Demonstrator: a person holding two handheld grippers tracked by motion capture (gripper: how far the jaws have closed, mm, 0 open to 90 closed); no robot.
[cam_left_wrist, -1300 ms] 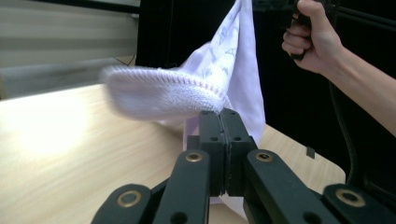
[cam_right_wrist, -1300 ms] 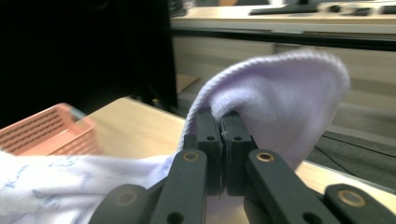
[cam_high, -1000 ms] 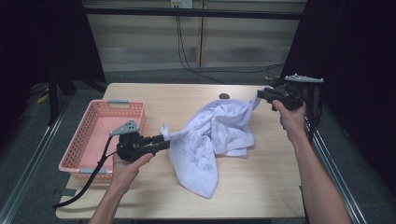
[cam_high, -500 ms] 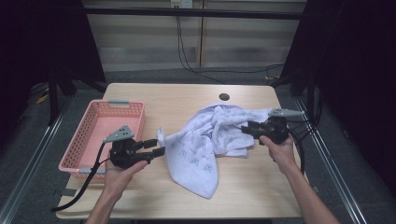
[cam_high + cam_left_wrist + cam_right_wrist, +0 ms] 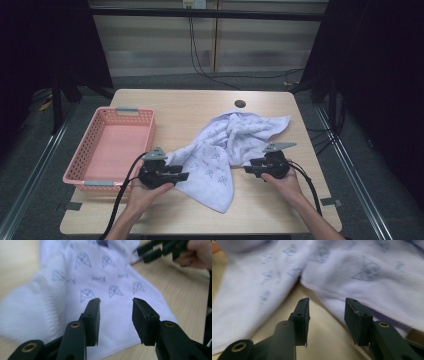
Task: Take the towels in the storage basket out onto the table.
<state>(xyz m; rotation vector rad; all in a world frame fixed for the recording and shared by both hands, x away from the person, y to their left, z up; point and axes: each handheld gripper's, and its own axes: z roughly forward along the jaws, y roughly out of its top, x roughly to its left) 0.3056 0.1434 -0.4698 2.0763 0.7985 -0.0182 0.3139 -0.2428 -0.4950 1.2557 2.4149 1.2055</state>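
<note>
A white towel (image 5: 225, 145) with a faint blue print lies crumpled across the middle of the table (image 5: 200, 105). My left gripper (image 5: 185, 176) is low at the towel's near left edge and points right. In the left gripper view its jaws (image 5: 116, 312) stand apart above the cloth (image 5: 107, 277); they have just been closing, and no cloth is pinched between them. My right gripper (image 5: 247, 170) faces it from the right. Its open jaws (image 5: 327, 315) hover over bare wood just short of a hemmed towel edge (image 5: 362, 272). The right gripper (image 5: 155, 251) also shows far off in the left gripper view.
A pink plastic basket (image 5: 150, 135) stands empty at the table's left side, just beyond my left hand. A small dark hole (image 5: 240, 103) sits in the tabletop behind the towel. Black cables trail from both grippers toward the near edge.
My right gripper has come from the table's far right corner down to the towel's near right edge. My left gripper has sunk a little toward the near edge.
</note>
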